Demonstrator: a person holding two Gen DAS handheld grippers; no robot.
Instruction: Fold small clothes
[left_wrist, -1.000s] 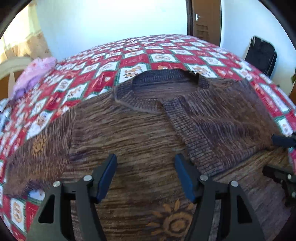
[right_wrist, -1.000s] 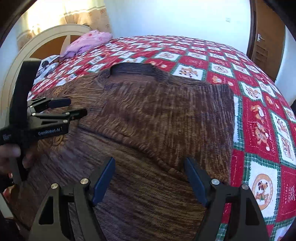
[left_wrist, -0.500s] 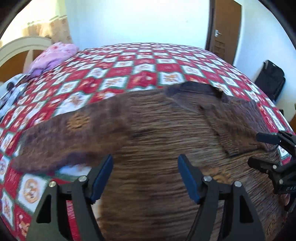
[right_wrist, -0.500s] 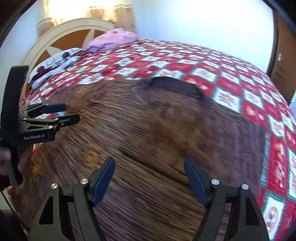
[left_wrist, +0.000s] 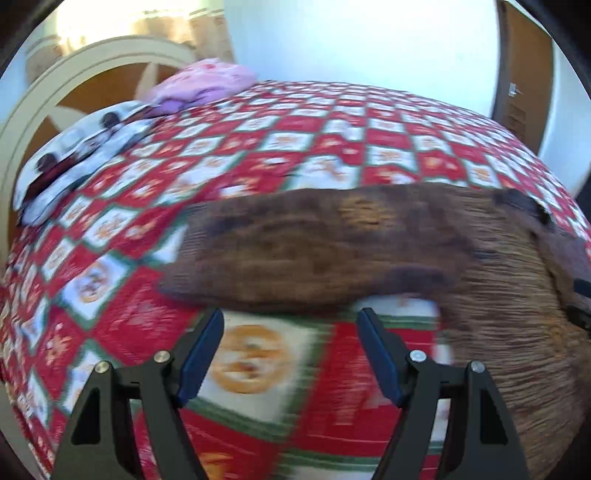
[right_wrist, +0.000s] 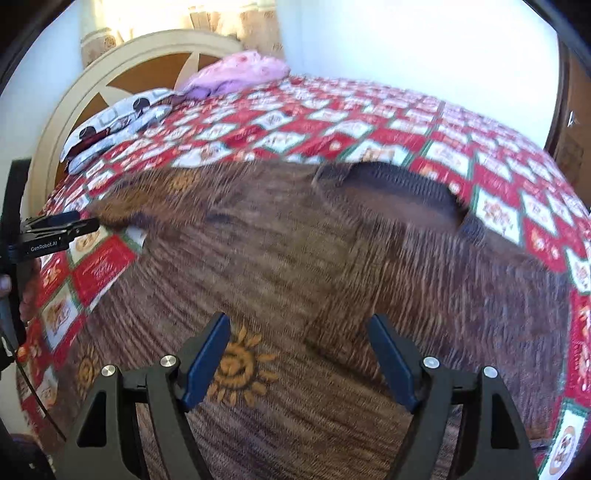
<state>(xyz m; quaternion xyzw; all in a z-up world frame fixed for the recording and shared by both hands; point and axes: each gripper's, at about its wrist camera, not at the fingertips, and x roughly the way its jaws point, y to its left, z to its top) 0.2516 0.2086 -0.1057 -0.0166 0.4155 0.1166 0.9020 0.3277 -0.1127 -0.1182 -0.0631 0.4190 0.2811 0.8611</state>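
A brown knit sweater (right_wrist: 303, 266) with orange sun motifs lies spread on the bed, collar (right_wrist: 399, 184) at the far side. Its left sleeve (left_wrist: 303, 254) stretches out across the quilt. My left gripper (left_wrist: 291, 354) is open and empty, above the quilt just short of the sleeve. It also shows in the right wrist view (right_wrist: 70, 225) at the sleeve's end. My right gripper (right_wrist: 299, 362) is open and empty above the sweater's body. Both views are motion-blurred.
The bed carries a red, white and green patchwork quilt (left_wrist: 332, 147). A pink bundle (right_wrist: 240, 72) and a white printed pillow (right_wrist: 118, 122) lie by the curved headboard (right_wrist: 122, 70). A wooden door (left_wrist: 524, 74) stands at the right.
Both grippers have swung left. The left gripper has moved off the sweater's body to the sleeve and the quilt. Both stay open.
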